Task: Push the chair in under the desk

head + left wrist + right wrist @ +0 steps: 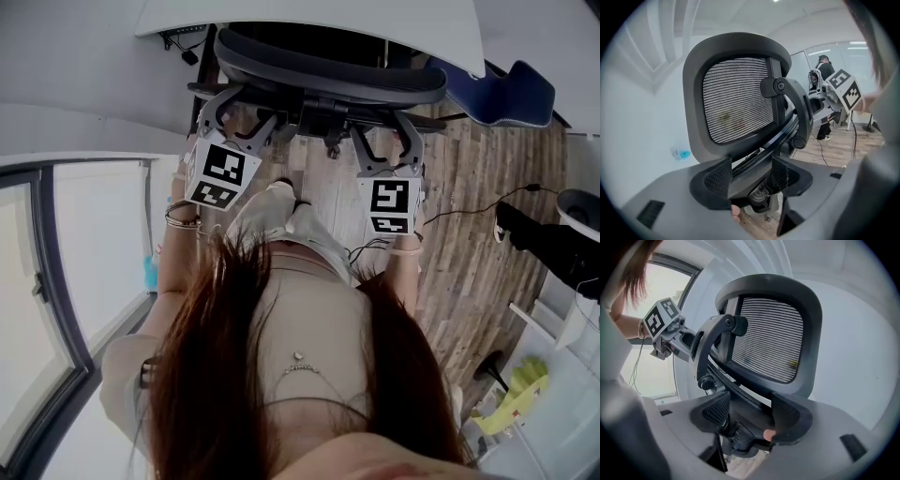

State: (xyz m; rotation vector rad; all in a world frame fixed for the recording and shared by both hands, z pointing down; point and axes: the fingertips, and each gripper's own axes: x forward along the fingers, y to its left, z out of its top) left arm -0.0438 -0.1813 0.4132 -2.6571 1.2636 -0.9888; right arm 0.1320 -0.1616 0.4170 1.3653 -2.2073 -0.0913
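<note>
From the head view I look down on the black office chair (328, 80), its seat partly under the white desk (309, 14). My left gripper (236, 114) sits on the left of the chair's back rim and my right gripper (384, 131) on the right. In the left gripper view the jaws of the left gripper (751, 176) clamp the dark back frame, with the mesh headrest (736, 98) above. The right gripper view shows the right gripper (750, 413) shut on the same frame below the headrest (771, 338). A fingertip shows under each gripper.
A blue seat (511, 94) stands to the right of the desk. A black cable (469, 211) trails over the wood floor toward dark gear (553, 244). A glass partition (56, 262) runs along the left. Another person (825, 70) stands far back.
</note>
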